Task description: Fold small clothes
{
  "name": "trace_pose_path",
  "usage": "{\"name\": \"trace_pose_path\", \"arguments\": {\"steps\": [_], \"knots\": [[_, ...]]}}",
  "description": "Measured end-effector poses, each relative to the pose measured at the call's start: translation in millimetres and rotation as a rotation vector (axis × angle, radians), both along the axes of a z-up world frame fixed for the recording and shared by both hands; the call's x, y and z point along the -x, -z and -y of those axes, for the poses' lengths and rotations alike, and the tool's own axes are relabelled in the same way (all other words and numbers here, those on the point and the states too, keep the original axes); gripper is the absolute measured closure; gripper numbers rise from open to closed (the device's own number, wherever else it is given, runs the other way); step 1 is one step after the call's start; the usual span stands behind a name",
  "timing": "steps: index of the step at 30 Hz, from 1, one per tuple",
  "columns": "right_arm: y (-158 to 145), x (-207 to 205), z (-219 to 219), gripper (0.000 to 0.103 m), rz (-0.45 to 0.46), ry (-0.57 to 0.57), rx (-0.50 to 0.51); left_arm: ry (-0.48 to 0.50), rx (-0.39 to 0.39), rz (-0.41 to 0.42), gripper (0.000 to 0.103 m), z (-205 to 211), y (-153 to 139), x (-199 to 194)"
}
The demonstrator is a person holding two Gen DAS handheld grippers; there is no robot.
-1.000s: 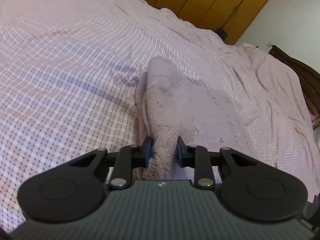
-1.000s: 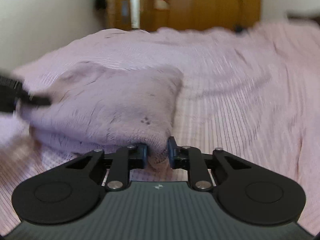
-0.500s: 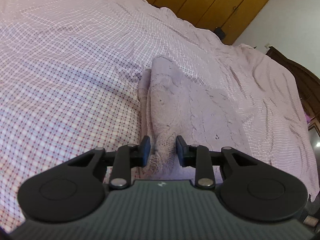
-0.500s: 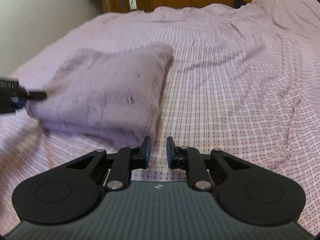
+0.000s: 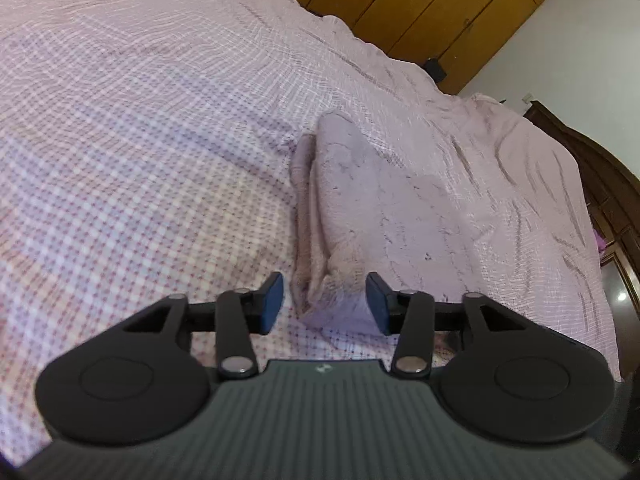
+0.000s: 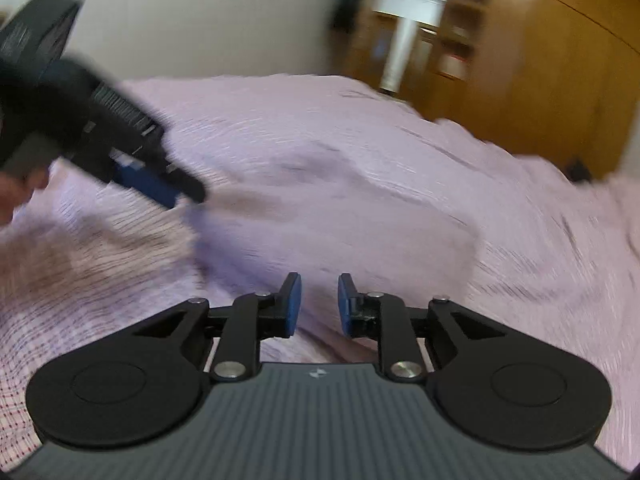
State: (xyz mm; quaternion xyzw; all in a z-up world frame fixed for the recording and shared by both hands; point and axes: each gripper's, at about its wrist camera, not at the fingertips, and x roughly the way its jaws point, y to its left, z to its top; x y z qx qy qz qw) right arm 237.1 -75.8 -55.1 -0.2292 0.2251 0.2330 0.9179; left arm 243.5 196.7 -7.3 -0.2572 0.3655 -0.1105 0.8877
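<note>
A folded pale mauve knit garment lies on the pink checked bedspread. My left gripper is open, its blue pads either side of the garment's near corner without gripping it. In the right wrist view, which is blurred by motion, the garment lies just ahead of my right gripper, which is open and empty above its near edge. The left gripper shows there at the garment's left end.
The bedspread fills most of both views, wrinkled on the right side. Wooden wardrobes stand beyond the bed. A dark wooden piece of furniture stands along the bed's right side. A white wall is on the left.
My left gripper opened and let go of the garment's corner. My right gripper, which released earlier, has pulled back and lifted while swinging, so its view is blurred.
</note>
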Motion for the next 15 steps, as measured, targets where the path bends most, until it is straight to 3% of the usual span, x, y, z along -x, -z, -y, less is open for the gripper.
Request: {"name": "trace_pose_path", "arguments": {"steps": [4,10,12,15], "knots": [[10.1,-4.6,-44.6,0.079,0.041,-0.101,0.129,-0.029,0.044,-0.025,0.053,-12.2,2.8,2.2],[43.9,-10.3,-82.6,0.077,0.114,-0.236,0.435,-0.01,0.084,-0.031,0.053,-19.9,0.0,-0.3],[52.0,-9.7,-86.4,0.065,0.131,-0.268,0.491,-0.012,0.092,-0.022,0.053,-24.1,-3.8,2.8],[53.0,-13.2,-88.5,0.058,0.136,-0.264,0.496,-0.015,0.096,-0.017,0.053,-32.2,-7.6,6.6]]}}
